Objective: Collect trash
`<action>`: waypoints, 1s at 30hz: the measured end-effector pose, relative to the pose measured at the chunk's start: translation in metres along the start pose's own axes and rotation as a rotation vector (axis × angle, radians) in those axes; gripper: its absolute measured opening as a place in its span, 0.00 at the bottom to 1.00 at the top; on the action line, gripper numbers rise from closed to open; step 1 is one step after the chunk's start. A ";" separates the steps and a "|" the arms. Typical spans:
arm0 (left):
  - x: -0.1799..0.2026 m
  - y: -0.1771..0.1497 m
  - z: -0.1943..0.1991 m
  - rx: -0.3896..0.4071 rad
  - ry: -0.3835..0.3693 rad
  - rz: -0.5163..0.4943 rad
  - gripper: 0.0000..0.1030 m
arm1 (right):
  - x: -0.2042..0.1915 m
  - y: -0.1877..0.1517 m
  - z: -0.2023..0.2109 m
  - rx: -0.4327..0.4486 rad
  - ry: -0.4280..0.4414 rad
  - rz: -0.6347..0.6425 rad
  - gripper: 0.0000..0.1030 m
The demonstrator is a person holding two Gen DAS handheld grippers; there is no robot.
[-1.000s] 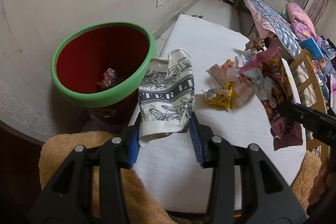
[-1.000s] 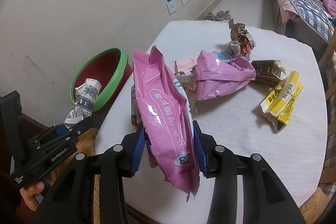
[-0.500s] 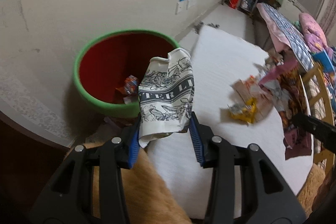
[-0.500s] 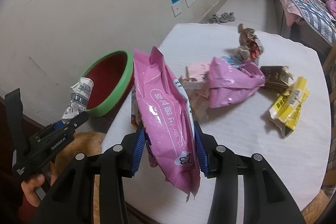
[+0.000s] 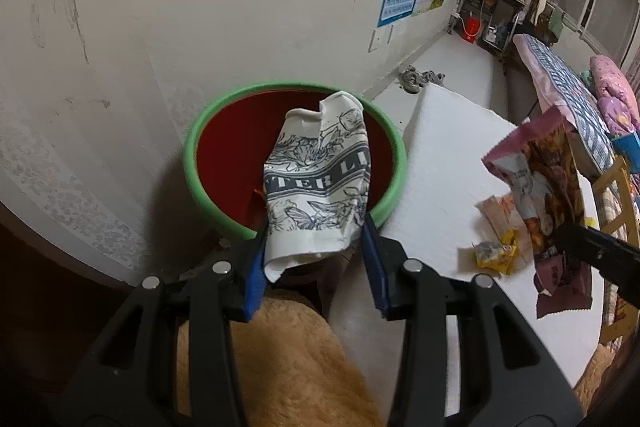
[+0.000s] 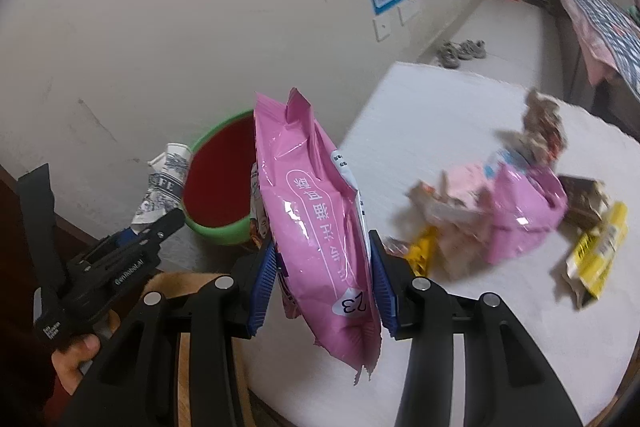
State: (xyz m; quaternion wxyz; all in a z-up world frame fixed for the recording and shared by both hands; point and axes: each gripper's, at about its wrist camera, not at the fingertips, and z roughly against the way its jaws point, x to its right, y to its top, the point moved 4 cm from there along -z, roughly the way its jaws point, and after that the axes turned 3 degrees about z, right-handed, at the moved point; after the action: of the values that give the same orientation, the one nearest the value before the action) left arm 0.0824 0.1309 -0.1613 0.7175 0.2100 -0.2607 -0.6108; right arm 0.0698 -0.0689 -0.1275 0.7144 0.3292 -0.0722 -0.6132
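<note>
My left gripper (image 5: 314,259) is shut on a crushed white paper cup (image 5: 316,183) with dark blue print. The cup hangs in front of the mouth of a red bin with a green rim (image 5: 192,155) that stands by the wall. My right gripper (image 6: 322,283) is shut on a tall pink snack bag (image 6: 316,227), held upright over the left edge of the white table (image 6: 440,115). In the right wrist view the bin (image 6: 216,229) lies just left of the bag, with the left gripper (image 6: 160,227) and cup (image 6: 164,183) at its near rim.
Several wrappers lie in a heap on the table, among them a crumpled pink bag (image 6: 524,219) and a yellow packet (image 6: 600,251). A small yellow wrapper (image 5: 494,255) sits nearer the bin. A tan fuzzy cushion (image 5: 280,359) is below my left gripper. The wall stands close behind the bin.
Both grippers have moved left toward the bin. The cup went from above the table edge to in front of the bin's mouth; the pink bag now reaches the table's left edge.
</note>
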 end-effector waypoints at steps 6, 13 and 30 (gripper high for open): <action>-0.013 0.007 -0.009 -0.005 0.017 0.011 0.39 | -0.014 0.019 -0.014 0.004 0.015 0.017 0.43; -0.031 0.013 -0.027 -0.038 0.048 0.053 0.39 | -0.026 0.039 -0.037 -0.008 0.042 0.020 0.43; -0.052 0.036 -0.073 -0.095 0.075 0.093 0.39 | -0.063 0.094 -0.098 -0.029 0.088 0.034 0.43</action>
State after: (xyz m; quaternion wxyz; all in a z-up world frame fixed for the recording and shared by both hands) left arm 0.1499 0.1871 -0.2020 0.7637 0.1860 -0.2139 -0.5801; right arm 0.1826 0.0293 -0.1319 0.7320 0.3444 -0.0374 -0.5867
